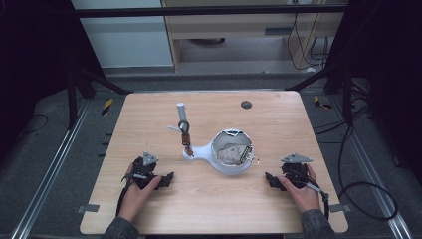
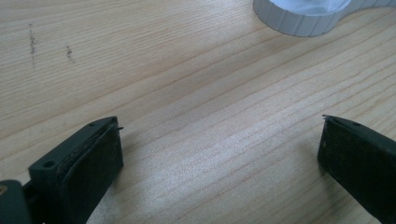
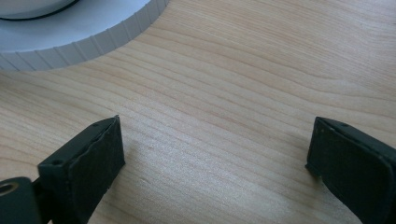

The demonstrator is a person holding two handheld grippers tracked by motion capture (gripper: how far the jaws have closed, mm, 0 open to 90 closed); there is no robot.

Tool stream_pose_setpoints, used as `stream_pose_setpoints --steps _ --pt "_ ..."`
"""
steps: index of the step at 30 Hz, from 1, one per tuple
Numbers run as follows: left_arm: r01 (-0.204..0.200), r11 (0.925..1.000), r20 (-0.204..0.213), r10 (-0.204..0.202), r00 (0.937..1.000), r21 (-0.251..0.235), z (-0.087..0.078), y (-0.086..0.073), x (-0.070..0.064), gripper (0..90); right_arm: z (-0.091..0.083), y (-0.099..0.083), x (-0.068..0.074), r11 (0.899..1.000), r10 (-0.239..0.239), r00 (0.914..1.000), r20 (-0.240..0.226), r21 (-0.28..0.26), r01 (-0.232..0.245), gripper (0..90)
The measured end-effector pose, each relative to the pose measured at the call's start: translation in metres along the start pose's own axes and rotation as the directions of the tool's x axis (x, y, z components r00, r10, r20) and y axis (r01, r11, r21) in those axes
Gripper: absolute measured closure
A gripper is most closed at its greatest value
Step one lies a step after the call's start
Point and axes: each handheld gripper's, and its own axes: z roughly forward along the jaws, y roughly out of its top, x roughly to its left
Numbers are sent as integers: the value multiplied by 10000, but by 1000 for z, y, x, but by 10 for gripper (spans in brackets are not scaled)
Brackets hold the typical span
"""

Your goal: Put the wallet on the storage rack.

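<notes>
On the wooden table (image 1: 209,199), a white bowl (image 1: 226,168) with a short handle sits near the middle, crumpled pale material inside it and a small ring (image 1: 255,161) at its right rim. Behind its handle lies a strap (image 1: 185,133) with a dark loop, beside a white cylinder (image 1: 180,109). Both grippers rest near the front edge, well apart from the bowl. Left gripper (image 1: 166,179) has its jaws spread wide, holding nothing. Right gripper (image 1: 270,180) likewise stands wide open and empty, pointing toward the bowl's ribbed wall (image 3: 93,44).
</notes>
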Motion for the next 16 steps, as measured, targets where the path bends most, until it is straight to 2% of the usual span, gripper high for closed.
stream_pose_setpoints --steps 16 --pt "-13 10000 12 13 10000 6 0 0 0 0 -4 -5 2 10000 37 10000 70 -40 -36 32"
